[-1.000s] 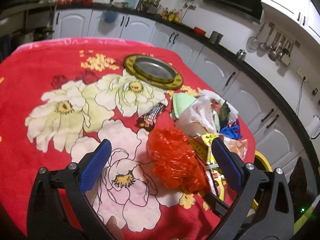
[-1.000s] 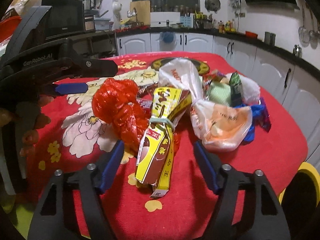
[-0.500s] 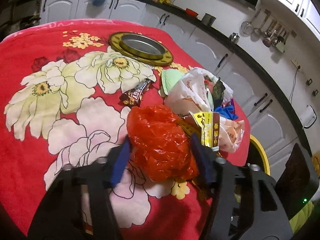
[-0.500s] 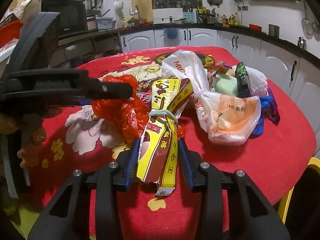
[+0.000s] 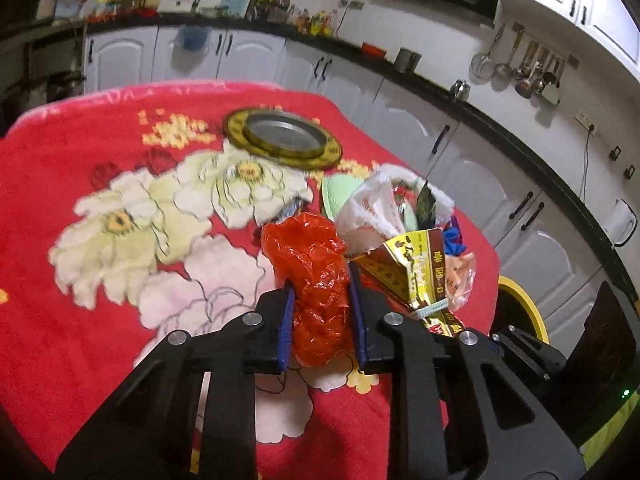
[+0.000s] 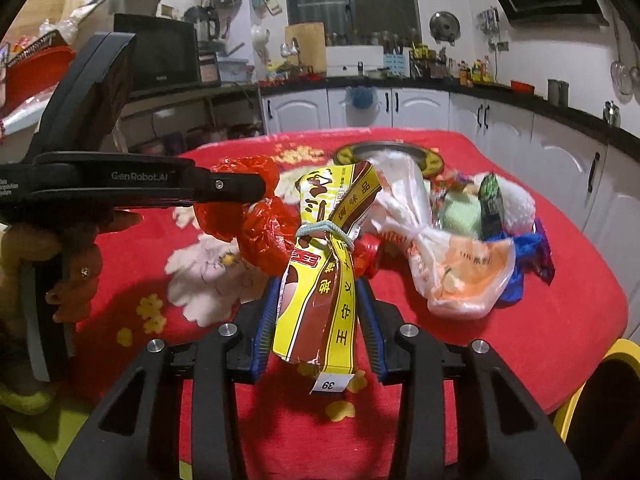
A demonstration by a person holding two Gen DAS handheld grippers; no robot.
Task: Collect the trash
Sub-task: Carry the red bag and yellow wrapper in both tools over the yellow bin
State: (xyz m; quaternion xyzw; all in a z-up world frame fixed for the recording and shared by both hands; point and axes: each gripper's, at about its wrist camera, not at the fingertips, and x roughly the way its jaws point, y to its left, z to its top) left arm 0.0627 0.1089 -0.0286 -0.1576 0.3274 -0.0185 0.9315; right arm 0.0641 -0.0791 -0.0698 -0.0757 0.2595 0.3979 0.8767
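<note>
My left gripper (image 5: 322,322) is shut on a crumpled red plastic bag (image 5: 316,276) and holds it above the red flowered tablecloth (image 5: 80,280). My right gripper (image 6: 318,322) is shut on a yellow and brown snack packet (image 6: 324,280) tied with a pale band, lifted off the cloth. The red bag (image 6: 256,216) and the left gripper's arm show at left in the right wrist view. The packet (image 5: 416,268) shows right of the red bag in the left wrist view. A pile of trash stays on the table: a knotted white and orange bag (image 6: 452,264), a green wrapper, blue plastic.
A round metal dish with a gold rim (image 5: 282,138) sits at the far side of the table. A yellow-rimmed bin (image 5: 520,312) stands by the table's right edge. Kitchen cabinets and a counter run behind.
Both grippers closed from wide open onto their items. The red bag and the packet have risen off the cloth.
</note>
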